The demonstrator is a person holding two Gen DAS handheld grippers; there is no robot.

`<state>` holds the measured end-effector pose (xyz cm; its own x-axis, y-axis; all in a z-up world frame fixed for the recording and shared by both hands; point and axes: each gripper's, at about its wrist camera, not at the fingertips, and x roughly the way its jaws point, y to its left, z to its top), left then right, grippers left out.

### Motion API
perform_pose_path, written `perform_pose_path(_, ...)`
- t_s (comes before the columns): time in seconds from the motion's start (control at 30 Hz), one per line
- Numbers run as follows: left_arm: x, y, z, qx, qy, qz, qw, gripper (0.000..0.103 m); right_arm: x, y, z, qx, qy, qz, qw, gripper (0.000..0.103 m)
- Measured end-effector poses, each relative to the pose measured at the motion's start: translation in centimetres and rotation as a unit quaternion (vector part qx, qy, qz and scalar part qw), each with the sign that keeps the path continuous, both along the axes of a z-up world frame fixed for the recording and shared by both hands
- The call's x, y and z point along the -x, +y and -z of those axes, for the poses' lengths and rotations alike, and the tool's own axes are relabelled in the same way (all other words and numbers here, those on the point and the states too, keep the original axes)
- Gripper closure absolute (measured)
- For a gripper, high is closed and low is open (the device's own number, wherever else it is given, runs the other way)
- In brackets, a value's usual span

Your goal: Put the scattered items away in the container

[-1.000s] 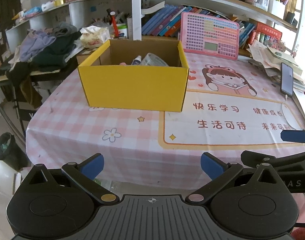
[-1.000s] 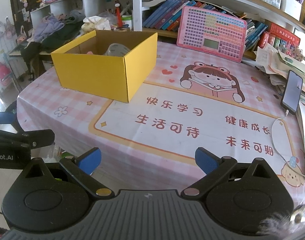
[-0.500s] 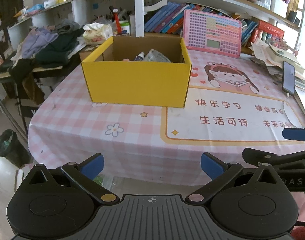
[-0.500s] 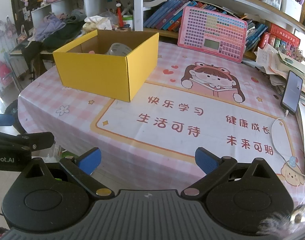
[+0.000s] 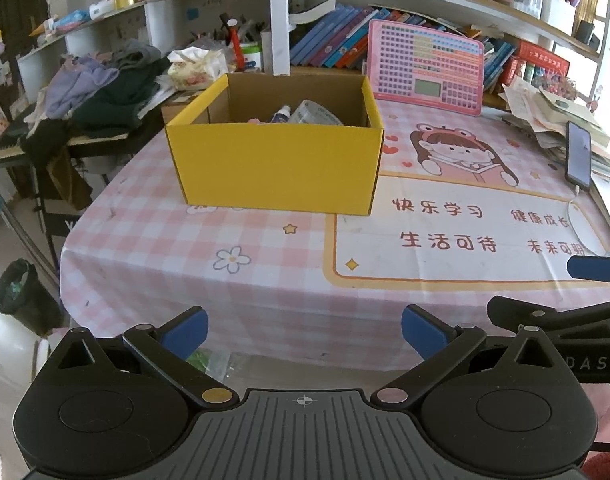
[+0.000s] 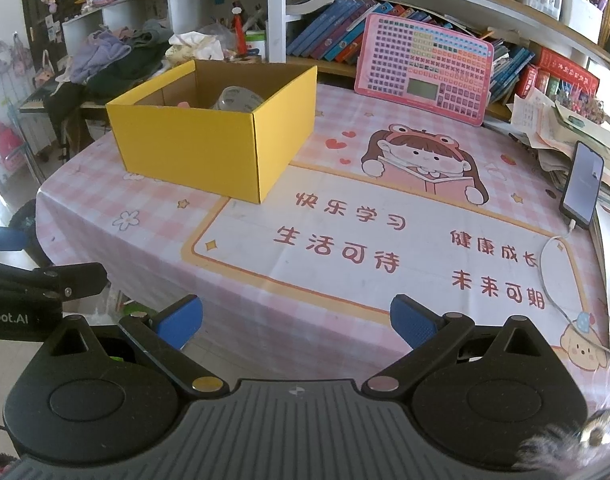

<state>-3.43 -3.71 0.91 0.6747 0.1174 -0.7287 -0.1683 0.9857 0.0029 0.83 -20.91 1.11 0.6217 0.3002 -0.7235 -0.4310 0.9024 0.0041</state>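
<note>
A yellow cardboard box (image 5: 277,168) (image 6: 193,152) stands on the pink checked tablecloth, far from both grippers. Inside it lie a clear tape roll (image 5: 319,113) (image 6: 237,98), a small white bottle (image 5: 281,113) and something pink (image 6: 183,105). My left gripper (image 5: 304,330) is open and empty, held back off the table's near edge. My right gripper (image 6: 296,320) is also open and empty, near the front edge. Each gripper shows at the side of the other's view, the right one (image 5: 565,292) and the left one (image 6: 33,272).
A pink calculator board (image 5: 425,66) (image 6: 423,68) leans against the bookshelf behind. A phone (image 5: 579,156) (image 6: 583,184) with a white cable lies at the right by a paper pile. Clothes (image 5: 105,88) are heaped at the left; a black bin (image 5: 23,296) stands on the floor.
The left gripper has drifted slightly, so the box sits a bit further right and lower in its view. The right gripper has barely moved. Both stay open.
</note>
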Motion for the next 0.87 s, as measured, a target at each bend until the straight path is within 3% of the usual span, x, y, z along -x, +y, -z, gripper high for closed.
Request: perform_pose_path(0.87, 0.07, -0.33, 0.02, -0.002, -0.001, 0.004, 1.0000, 0.000, 0.01, -0.36, -0.15, -0.004, 0.002, 0.001, 1.000, 0.002)
